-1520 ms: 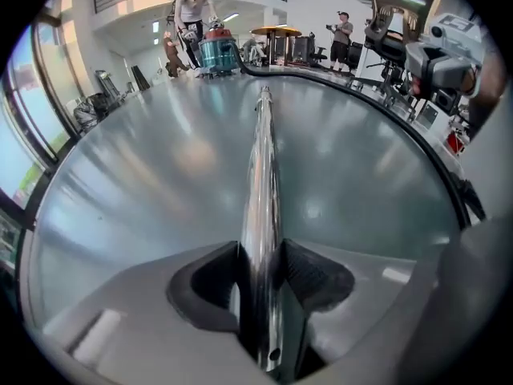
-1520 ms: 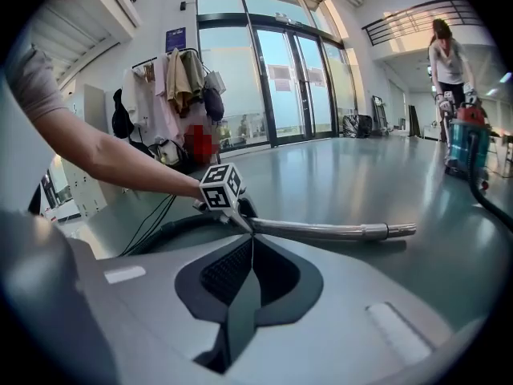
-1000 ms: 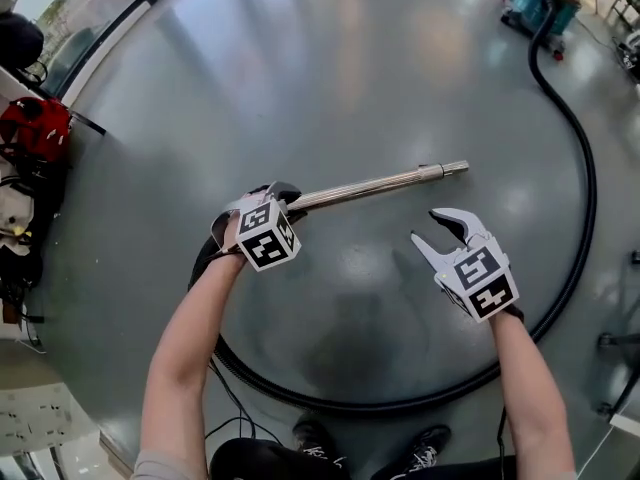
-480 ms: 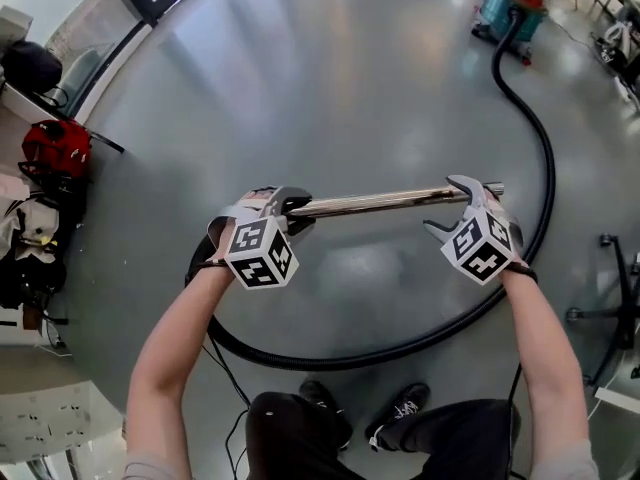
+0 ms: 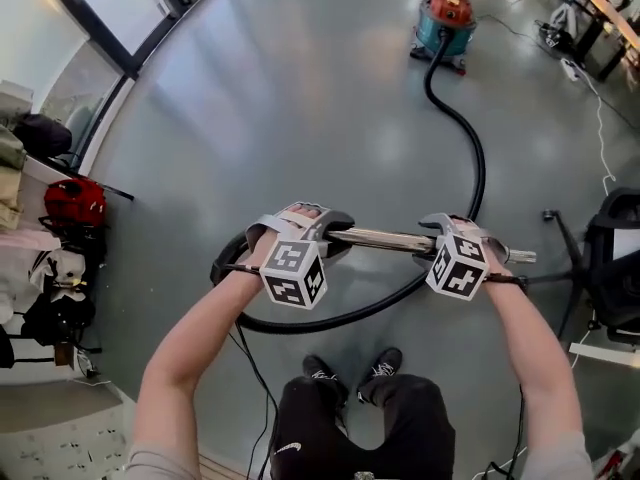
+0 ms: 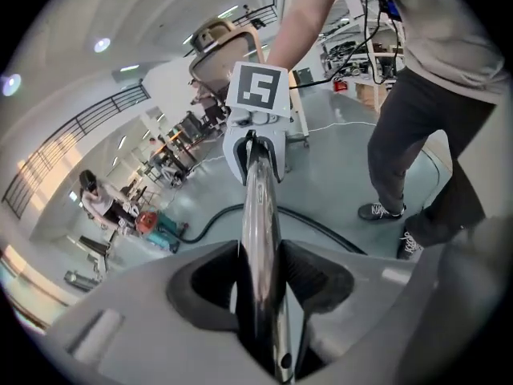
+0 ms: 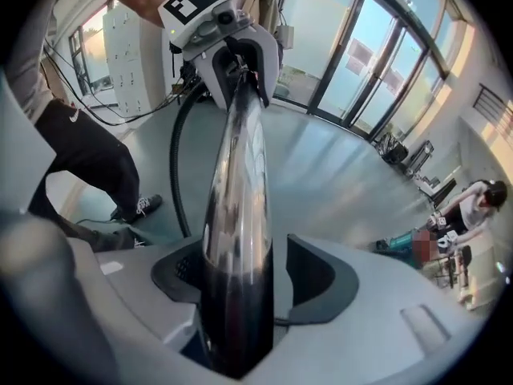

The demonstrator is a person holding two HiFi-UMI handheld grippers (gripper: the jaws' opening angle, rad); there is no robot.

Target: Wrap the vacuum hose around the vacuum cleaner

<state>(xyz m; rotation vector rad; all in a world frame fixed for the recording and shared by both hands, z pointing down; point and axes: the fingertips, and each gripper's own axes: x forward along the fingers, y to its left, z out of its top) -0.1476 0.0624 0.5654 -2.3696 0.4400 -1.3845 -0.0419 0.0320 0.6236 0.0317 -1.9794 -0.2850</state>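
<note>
At the far left, by the glass wall, we see a red bag (image 5: 72,200) among other dark gear whose contents we cannot make out. Moving right, the left forearm reaches forward and slightly inward, wrist level, and the left gripper (image 5: 333,231) points to the right. Its own view shows both jaws pressed against the sides of the shiny metal wand (image 5: 385,237), clamped near the end where the black hose (image 5: 478,168) joins. The wand runs almost level from left to right above the grey floor (image 5: 300,88), held up between the two tools. The right forearm comes in from the lower right, and the right gripper (image 5: 446,233) points back toward the left one. Its jaws are likewise closed tight on the wand, near the free end, a short length of which sticks out past it to the right. From the left gripper, the hose drops to the floor, sweeps in a loop below both arms and in front of the person's shoes (image 5: 352,372), and then curves up the right side. It ends at the vacuum cleaner (image 5: 447,18), a teal and red canister well apart from us at the top. The hose is plugged into its front. At the far right stands a black chair (image 5: 612,258).
</note>
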